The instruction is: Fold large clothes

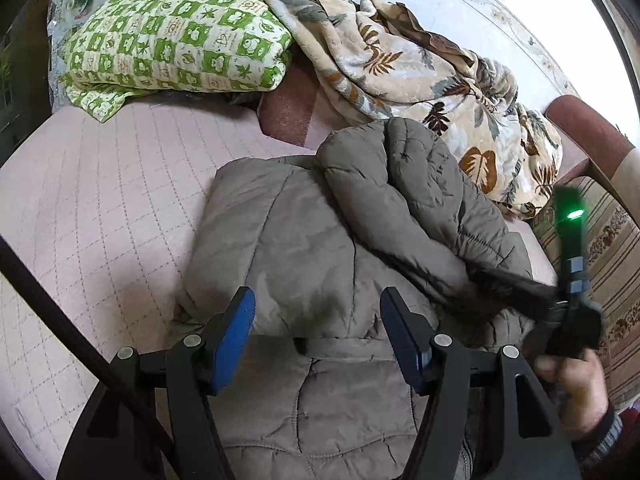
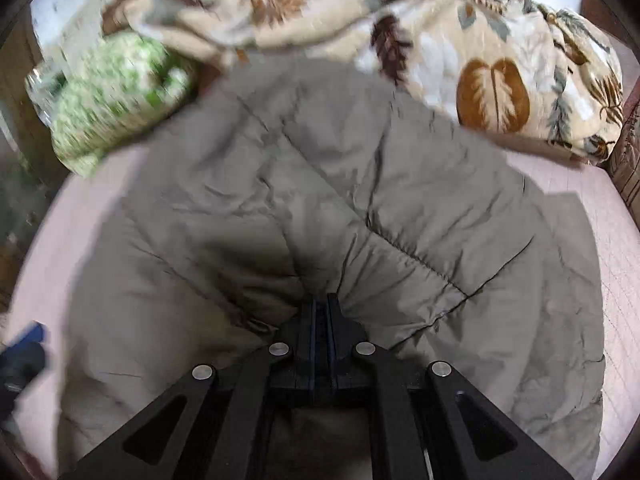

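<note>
Pink quilted bed [image 1: 100, 208] takes up most of the view, leaf-print blanket [image 1: 420, 64] heaped along the back and crowding my grey puffer coat [image 1: 304, 248] mid-bed. Green checked pillow [image 1: 176, 40] back left. My right hand-held gripper [image 2: 320, 312] is pinched together on a coat fold; my left hand-held gripper [image 1: 316, 320] hangs apart over it.

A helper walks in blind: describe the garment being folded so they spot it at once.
Start at the pink quilted bed cover. In its middle, below the green checked pillow and beside the leaf-print blanket, lies a puffy grey-brown quilted jacket. It is the only plain, unpatterned piece there.
</note>
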`<move>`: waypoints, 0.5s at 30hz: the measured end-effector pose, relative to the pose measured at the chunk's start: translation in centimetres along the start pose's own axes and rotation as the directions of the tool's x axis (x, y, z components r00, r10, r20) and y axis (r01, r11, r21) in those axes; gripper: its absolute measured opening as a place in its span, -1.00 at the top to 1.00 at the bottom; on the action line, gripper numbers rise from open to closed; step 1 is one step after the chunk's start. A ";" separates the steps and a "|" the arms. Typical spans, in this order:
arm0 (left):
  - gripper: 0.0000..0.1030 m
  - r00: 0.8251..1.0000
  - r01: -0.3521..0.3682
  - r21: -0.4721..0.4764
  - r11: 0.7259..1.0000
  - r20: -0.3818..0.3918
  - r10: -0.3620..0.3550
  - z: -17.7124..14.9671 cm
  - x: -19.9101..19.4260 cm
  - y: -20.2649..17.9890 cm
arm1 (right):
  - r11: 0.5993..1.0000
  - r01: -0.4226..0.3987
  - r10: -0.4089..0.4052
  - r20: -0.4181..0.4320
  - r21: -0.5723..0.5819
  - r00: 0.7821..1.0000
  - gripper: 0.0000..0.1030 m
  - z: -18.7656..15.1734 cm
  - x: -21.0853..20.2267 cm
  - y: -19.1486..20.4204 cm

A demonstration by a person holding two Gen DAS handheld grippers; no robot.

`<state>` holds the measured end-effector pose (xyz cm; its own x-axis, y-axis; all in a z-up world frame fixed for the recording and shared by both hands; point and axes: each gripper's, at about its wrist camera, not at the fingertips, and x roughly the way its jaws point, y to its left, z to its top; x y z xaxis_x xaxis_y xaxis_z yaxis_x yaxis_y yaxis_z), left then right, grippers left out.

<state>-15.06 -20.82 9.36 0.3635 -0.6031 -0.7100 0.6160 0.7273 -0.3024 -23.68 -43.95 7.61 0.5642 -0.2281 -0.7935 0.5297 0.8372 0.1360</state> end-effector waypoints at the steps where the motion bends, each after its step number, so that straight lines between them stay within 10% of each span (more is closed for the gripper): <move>1: -0.24 1.000 -0.001 -0.005 1.000 0.002 0.001 0.0 0.0 0.1 | 1.000 -0.012 0.012 0.027 -0.007 1.000 0.90 0.3 -1.0 0.5; 15: -0.24 1.000 -0.008 0.013 1.000 -0.023 0.008 -0.1 0.7 -0.3 | 0.987 -0.132 0.129 -0.041 -0.095 0.991 0.89 -1.6 1.2 6.2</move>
<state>-15.06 -21.39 8.85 0.3521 -0.5892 -0.7272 0.6220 0.7279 -0.2886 -20.75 -38.29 6.61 0.6014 -0.0980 -0.7929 0.3881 0.9033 0.1827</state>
